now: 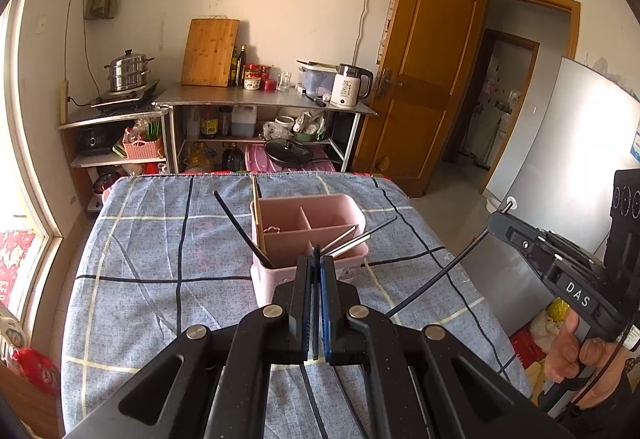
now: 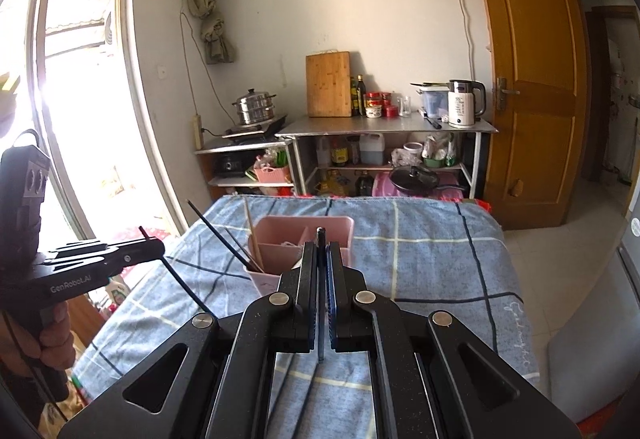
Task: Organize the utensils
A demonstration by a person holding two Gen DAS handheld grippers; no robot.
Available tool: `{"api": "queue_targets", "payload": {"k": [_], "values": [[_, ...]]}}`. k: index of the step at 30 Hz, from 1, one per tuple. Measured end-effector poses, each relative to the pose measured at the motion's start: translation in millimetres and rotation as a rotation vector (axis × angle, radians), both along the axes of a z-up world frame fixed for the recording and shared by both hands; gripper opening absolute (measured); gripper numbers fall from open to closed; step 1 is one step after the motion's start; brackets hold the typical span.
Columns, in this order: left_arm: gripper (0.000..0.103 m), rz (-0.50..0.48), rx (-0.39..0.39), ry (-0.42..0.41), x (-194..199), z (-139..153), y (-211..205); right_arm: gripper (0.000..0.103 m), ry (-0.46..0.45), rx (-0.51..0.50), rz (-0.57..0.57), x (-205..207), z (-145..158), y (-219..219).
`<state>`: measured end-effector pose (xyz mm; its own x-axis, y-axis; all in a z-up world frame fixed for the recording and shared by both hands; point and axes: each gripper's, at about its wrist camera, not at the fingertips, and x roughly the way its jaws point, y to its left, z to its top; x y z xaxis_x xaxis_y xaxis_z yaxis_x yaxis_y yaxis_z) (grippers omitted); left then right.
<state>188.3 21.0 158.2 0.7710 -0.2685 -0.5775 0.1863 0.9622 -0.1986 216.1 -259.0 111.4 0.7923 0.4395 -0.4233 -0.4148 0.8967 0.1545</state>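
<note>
The left gripper (image 1: 316,259) was seen clamped on a thin dark chopstick (image 2: 180,279) at lower centre of the frame; the right gripper (image 2: 321,243) was likewise closed on a dark chopstick (image 1: 432,279). Just beyond both, at mid-frame, a pink divided utensil caddy (image 1: 352,207) was noted on the checked blue tablecloth (image 1: 160,259), with chopsticks leaning out of its left compartment (image 1: 240,227).

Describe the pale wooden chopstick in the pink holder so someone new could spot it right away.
Start at the table with the blue checked cloth and find the pink divided utensil holder standing on it. The pale wooden chopstick stands almost upright in its left compartment. Beside it a black chopstick leans far out to the left, and silvery metal ones lie low towards the right; it alone is light wood.
</note>
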Motion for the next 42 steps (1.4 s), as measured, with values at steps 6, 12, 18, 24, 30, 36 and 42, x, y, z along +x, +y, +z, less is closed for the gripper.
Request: {"api": "queue_targets", "payload": {"k": [6,12,18,24,30,36,42], "values": [[0.004,0.008,-0.002,-0.066,3,32,6,0.004,-0.045,0.017,0.029,3,18,17],[0.004,0.026,-0.013,-0.142,13,66,11,0.004,-0.082,0.05,0.03,14,36,30],[0.004,0.044,0.001,-0.191,33,80,12,0.004,-0.109,0.088,0.0,33,48,37],[0.004,0.058,-0.016,-0.171,59,65,16,0.004,-0.103,0.098,-0.024,52,41,44],[0.004,0.06,-0.032,-0.129,80,35,22,0.004,-0.075,0.08,-0.024,63,22,54],[0.004,0.056,-0.037,-0.064,94,1,23,0.004,-0.013,0.062,-0.019,76,-3,60],[0.004,0.05,-0.031,-0.002,105,-25,21,0.005,0.054,0.03,-0.003,86,-26,66]]}}
